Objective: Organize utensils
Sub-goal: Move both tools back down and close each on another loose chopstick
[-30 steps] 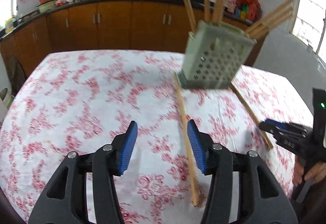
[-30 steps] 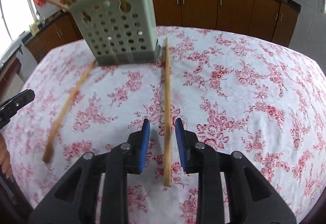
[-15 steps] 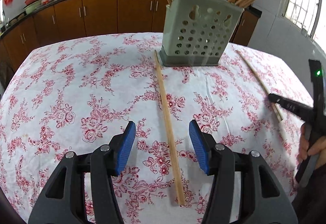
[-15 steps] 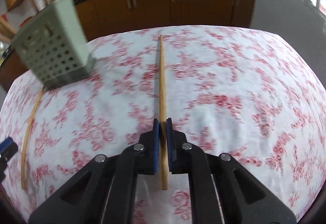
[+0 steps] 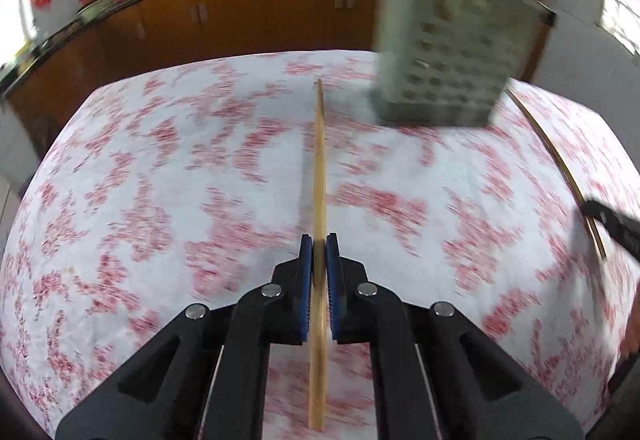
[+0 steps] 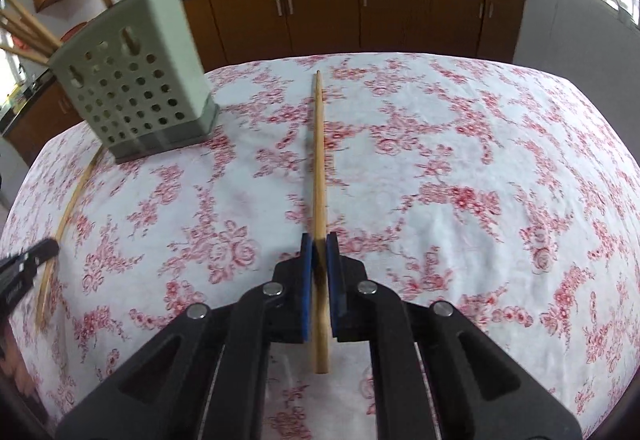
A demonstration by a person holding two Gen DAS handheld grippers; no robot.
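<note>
Blue ribbed pads line both hand-held tools, and each pair is closed tight on a slender wooden stick. The left gripper clamps one chopstick near its thick end; the shaft runs forward between the pads and its butt projects back under the black frame. The right gripper clamps a second chopstick in the same manner, shaft pointing ahead over the table, butt end behind the pads. Both sticks are pale, smooth, straight and taper toward the far tip. Whether either stick touches the cloth cannot be told. The table carries a white tablecloth printed with red roses. A pale green plastic holder, square in section, perforated with round holes and set on a grey base, stands upright on the cloth, left of the right-hand stick; several more wooden sticks stand in it, leaning outward. In the left view the same holder sits right of the held stick and is blurred. Wooden cabinets with metal handles run behind the table.
</note>
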